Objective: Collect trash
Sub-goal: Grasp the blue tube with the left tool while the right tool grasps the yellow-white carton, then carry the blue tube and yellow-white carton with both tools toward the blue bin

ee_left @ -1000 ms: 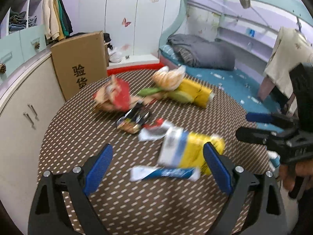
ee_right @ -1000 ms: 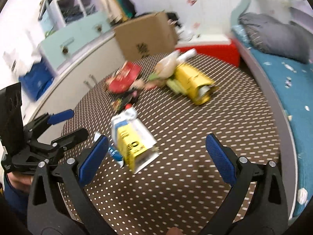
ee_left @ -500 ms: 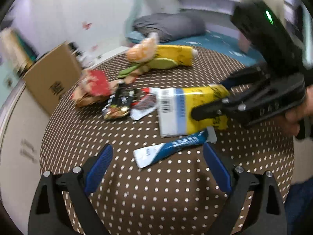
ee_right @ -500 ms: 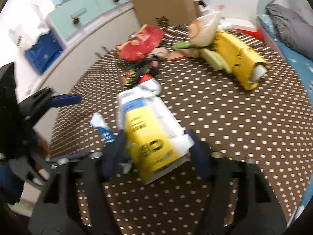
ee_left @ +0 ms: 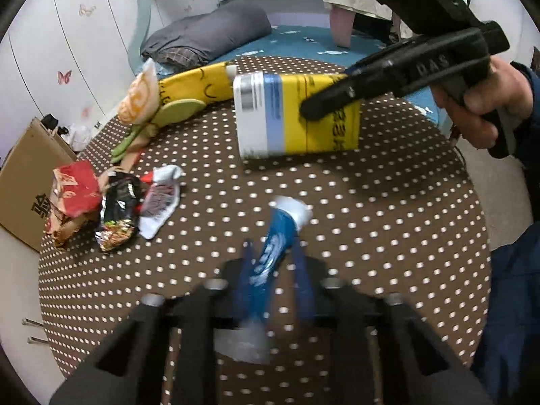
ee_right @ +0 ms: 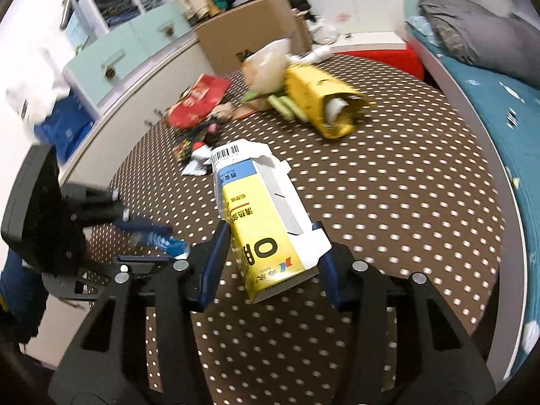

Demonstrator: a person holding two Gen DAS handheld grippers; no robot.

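- Left hand-held gripper (ee_left: 271, 263), spread a second ago, now pinches the blue wrapper (ee_left: 275, 241); right hand-held gripper (ee_right: 273, 246) has closed onto the yellow carton (ee_right: 256, 222)
- Both pieces secured — ready to lift off the counter (ee_left: 388, 236)

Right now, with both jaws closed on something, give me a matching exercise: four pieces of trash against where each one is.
1. yellow and white box
2. blue tube
3. red bag
4. black wrapper

A. in the left gripper
B. on the table, at the edge nearest the cardboard box
C. in the right gripper
D. lying between the red bag and a white wrapper

Pairs: 1-C, 2-A, 3-B, 4-D
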